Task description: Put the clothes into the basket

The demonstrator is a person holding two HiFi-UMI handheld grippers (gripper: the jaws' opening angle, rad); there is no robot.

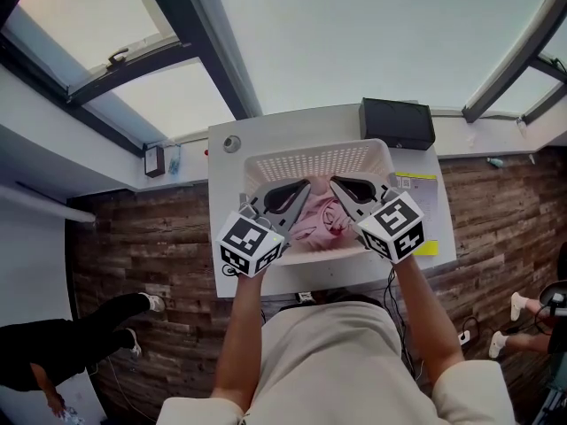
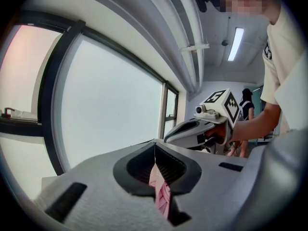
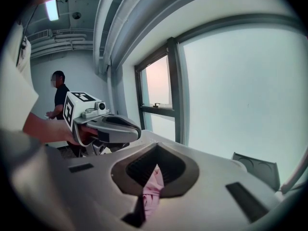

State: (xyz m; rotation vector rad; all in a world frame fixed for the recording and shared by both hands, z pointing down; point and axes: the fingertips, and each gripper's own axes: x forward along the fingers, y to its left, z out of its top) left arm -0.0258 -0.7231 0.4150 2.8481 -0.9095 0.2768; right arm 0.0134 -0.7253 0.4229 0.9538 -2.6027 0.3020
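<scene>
White table (image 1: pixel 266 127) with basket (image 1: pixel 312 161), black box (image 1: pixel 396 123)

Big windows (image 1: pixel 381 34) ahead of the left tool (image 1: pixel 306 186), white surface (image 1: pixel 223 180) under it, wood-plank floor (image 1: pixel 133 237), ceiling strip light (image 2: pixel 237 43).

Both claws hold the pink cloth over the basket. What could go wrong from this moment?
1. The left claw and the right claw each pinch only a thin fold of the pink cloth, so it might slip out early.
2. The cloth hangs close to the near rim of the white basket; released here, part of it may drape over that rim.
</scene>
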